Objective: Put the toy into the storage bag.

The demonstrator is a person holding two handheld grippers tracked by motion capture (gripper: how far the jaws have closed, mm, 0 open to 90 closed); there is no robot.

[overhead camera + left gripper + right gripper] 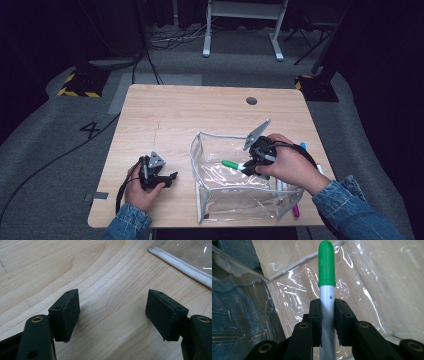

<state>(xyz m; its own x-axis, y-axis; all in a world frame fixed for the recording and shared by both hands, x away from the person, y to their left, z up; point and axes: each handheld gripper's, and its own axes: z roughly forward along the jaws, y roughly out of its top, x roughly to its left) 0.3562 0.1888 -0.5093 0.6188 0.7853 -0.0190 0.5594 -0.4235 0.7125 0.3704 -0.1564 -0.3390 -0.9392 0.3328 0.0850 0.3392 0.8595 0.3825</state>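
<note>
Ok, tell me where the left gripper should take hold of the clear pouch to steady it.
Best bet: the white-piped rim of the clear pouch on its left side, approached from the left. That edge stands upright, faces the open left gripper, and is thin enough for the jaws. The right gripper holds the green-capped marker over the opening.

Light wood table (165,115), round dark spot (251,100) at far edge. Clear pouch (220,200) w/ white trim lies near-right; a few markers (296,210) just right of it.

Grey carpet floor (45,150), dark curtains (45,30), white desk frame (243,27) behind.
</note>
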